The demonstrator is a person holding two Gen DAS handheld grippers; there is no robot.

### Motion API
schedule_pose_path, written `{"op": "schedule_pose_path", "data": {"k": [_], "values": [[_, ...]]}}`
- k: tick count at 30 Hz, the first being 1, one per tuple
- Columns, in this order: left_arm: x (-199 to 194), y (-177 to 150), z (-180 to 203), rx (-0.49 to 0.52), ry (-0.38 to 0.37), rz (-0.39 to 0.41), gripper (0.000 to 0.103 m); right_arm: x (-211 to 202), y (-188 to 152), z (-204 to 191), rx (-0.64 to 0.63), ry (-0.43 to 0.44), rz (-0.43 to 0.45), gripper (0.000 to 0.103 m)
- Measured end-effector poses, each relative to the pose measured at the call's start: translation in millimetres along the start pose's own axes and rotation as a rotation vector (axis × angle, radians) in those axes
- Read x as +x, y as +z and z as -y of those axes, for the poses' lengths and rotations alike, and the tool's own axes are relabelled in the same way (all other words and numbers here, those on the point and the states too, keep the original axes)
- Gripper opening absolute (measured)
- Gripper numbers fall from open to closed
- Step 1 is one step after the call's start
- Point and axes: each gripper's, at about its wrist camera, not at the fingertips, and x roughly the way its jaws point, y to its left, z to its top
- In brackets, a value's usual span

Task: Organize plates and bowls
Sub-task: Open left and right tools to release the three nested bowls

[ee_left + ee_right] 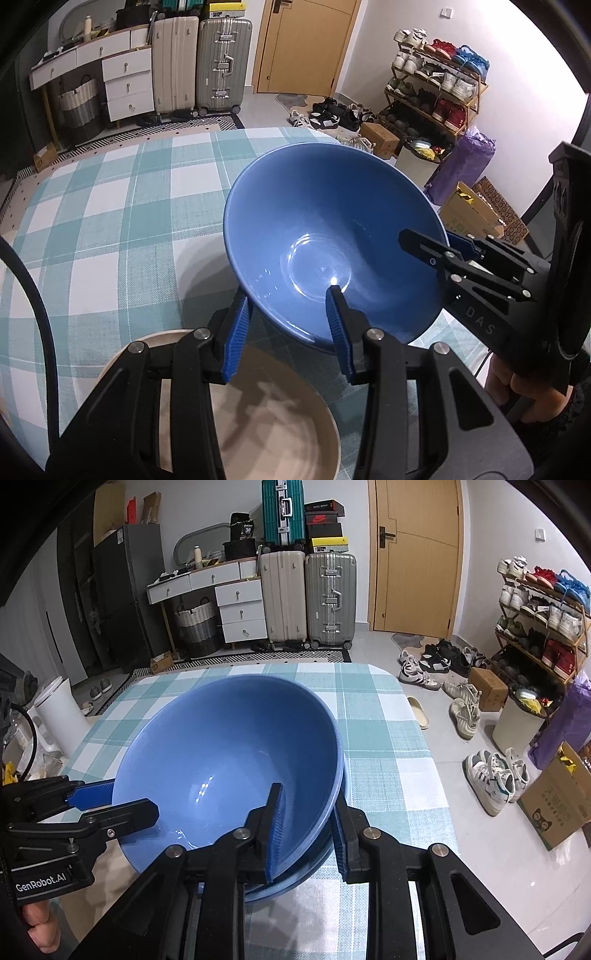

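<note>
Here we hold 1 blue bowl with both claws at once, tilted over the table with its checked cloth. Our left claw straddles the near rim, 1 blue pad outside the wall and the other inside the bowl. The gap between those fingers looks wider than the rim, so we cannot tell whether they truly pinch it or only bracket it. Our right claw is clenched on the opposite rim, with 1 finger inside the bowl and 1 outside, pads pressed to the wall.

In the right wrist view a second blue rim peeks out just under the bowl near the fingers, so it may be nesting on another bowl; we cannot tell for certain. A beige plate lies on the table directly below the left claw, close to the bowl's lower edge and apparently not touching it.

We judge the task to be partway through. The bowl is in hand but not yet set down, and the plate lies by itself with nothing stacked on it. What is left, as far as we can see, is to seat the bowl squarely, release both claws, and then deal with the plate.
</note>
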Motion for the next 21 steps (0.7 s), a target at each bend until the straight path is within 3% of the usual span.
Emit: {"op": "schedule_pose_path", "data": {"k": [13, 18, 21], "values": [[5.7, -1.2, -0.2, 0.011, 0.009, -0.013, 0.037, -5.9, -1.5, -4.3, -0.028, -0.009, 0.006, 0.027], [9.2, -2.2, -1.2, 0.011, 0.009, -0.023, 0.04, -9.6, -3.9, -1.7, -0.026, -0.031, 0.004, 0.033], [10.2, -3.3, 0.2, 0.013, 0.021, -0.028, 0.047, -12.2, -5.5, 0.4, -0.027, -0.03, 0.007, 0.04]]}}
